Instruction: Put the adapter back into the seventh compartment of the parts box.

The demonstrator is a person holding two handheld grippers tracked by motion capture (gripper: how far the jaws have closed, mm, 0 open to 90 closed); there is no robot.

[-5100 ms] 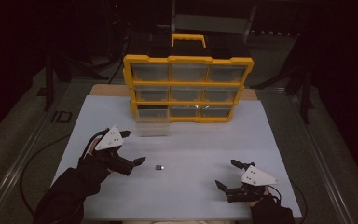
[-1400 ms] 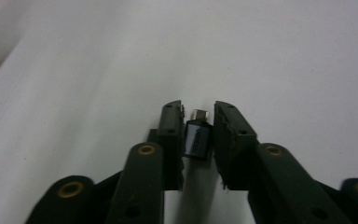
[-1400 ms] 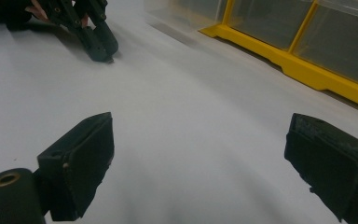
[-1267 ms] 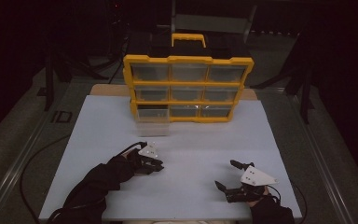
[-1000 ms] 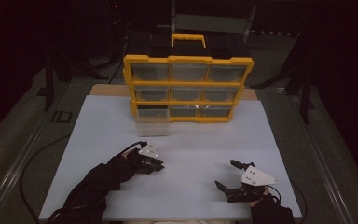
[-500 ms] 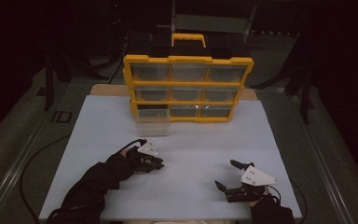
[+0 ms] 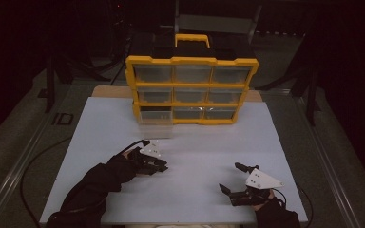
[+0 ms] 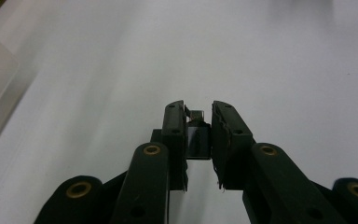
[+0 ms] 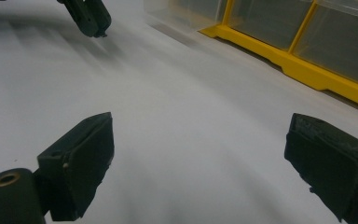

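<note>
My left gripper (image 7: 163, 166) (image 8: 197, 122) hovers low over the white table top (image 7: 204, 147), left of middle. It is shut on a small dark block with a shiny metal end (image 8: 196, 135), pinched between the pads. My right gripper (image 7: 231, 176) (image 9: 205, 163) rests near the front right of the table, its jaws wide open with nothing between them. In the right gripper view the left gripper (image 9: 88, 16) hangs at the top left, just above the table.
A yellow organizer with clear drawers (image 7: 192, 90) (image 9: 307, 42) stands at the back middle, a black-and-yellow handle on top. Its bottom-left clear drawer (image 7: 155, 128) is pulled out onto the table. Cables trail off the left and right edges.
Five seconds ago the left gripper stood open farther left and a small block lay on the table; now that gripper is over that spot, shut on the block. Little has moved in the last second.
</note>
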